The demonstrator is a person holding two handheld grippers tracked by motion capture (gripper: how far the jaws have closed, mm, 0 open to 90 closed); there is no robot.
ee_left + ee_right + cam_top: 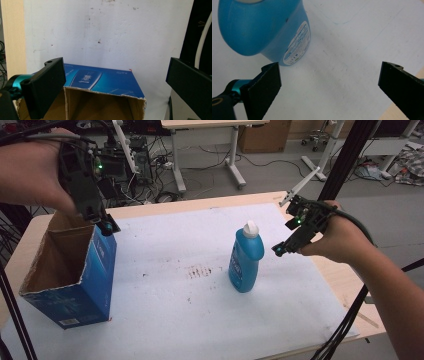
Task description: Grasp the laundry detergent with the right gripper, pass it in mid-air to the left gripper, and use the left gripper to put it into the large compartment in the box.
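While the right gripper (pixel 281 249) hangs just beside the blue bottle (pixel 246 259), its jaws stand wide apart with nothing between them. The bottle stands upright near the middle of the white mat (pixel 180 310), long axis vertical, white cap (pixel 250 228) on top. From this gripper the bottle lies toward the person's left, at roughly shoulder height of the bottle; a short sideways move would likely bring the jaws around it. The right hand is the nearer one by a clear margin.

Farther off, the left gripper (pixel 105 226) hovers over the back rim of the open blue carton (pixel 80 290), which stands at the mat's left edge, well apart from the bottle. Its jaws are likewise spread wide and hold nothing.

The right gripper view shows the bottle's printed label (pixel 296 43), and that the bottle sits off-centre, beyond the left jaw. The left gripper view shows the carton's torn top edge (pixel 105 93) and brown interior directly beneath the jaws.
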